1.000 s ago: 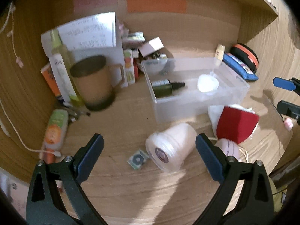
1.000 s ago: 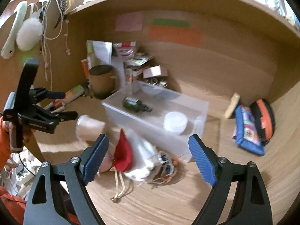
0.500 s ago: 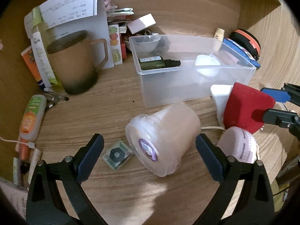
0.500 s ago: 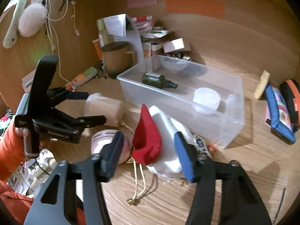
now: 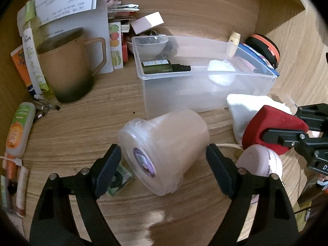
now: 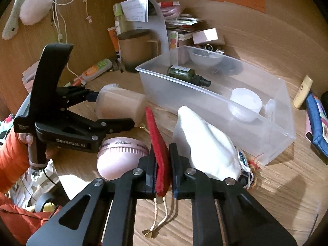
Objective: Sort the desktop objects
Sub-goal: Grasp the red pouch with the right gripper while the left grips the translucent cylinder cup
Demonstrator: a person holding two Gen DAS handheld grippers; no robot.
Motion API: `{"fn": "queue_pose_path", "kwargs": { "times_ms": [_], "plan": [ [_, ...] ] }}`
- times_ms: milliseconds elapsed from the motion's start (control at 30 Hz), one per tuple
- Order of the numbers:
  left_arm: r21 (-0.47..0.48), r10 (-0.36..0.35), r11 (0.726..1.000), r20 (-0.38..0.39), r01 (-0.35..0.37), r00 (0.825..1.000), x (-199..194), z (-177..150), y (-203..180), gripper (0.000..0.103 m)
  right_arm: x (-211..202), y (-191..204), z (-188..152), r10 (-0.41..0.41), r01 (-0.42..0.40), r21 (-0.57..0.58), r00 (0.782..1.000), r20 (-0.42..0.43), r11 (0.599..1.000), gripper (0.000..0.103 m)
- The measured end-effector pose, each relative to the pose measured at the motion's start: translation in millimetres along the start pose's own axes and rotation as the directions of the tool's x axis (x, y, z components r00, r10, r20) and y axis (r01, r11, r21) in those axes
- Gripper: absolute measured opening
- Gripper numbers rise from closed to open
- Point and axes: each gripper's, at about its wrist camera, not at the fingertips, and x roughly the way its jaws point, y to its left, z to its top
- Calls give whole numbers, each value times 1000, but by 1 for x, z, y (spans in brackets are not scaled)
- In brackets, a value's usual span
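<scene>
Left gripper (image 5: 164,160) spread wide around tipped cup (image 5: 164,151); right gripper (image 6: 163,170) pinched red pouch (image 6: 157,143), bin (image 6: 272,131) at 1 o'clock.

Lots of wood-grain tan on the desk (image 5: 67,127). Pale pink cup stack (image 5: 164,149) with a purple sticker, red pouch (image 6: 158,143), white cloth bag (image 6: 205,143), frosted clear bin (image 5: 205,94) — dark green bottle (image 5: 162,66) inside. Brown mug (image 5: 67,69) fading to black.

The left gripper (image 5: 164,164) holds its jaws spread around a tipped plastic cup (image 5: 164,151) beside the clear bin (image 5: 205,94).
</scene>
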Motion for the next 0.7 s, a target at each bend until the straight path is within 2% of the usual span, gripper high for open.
{"fn": "queue_pose_path", "kwargs": {
  "times_ms": [200,633,700],
  "plan": [
    [-26,5,1000,13,-5,1000,1,4,5,74,-10,-3,6,-3,2,20,999,35,1000,6],
    [-47,-7,999,32,8,999,-6,3,6,70,-47,-13,28,-82,77,43,988,128,996,6],
    [-44,-33,998,47,35,998,-11,4,5,44,-51,-15,29,-93,87,46,986,137,995,6]
  ]
}}
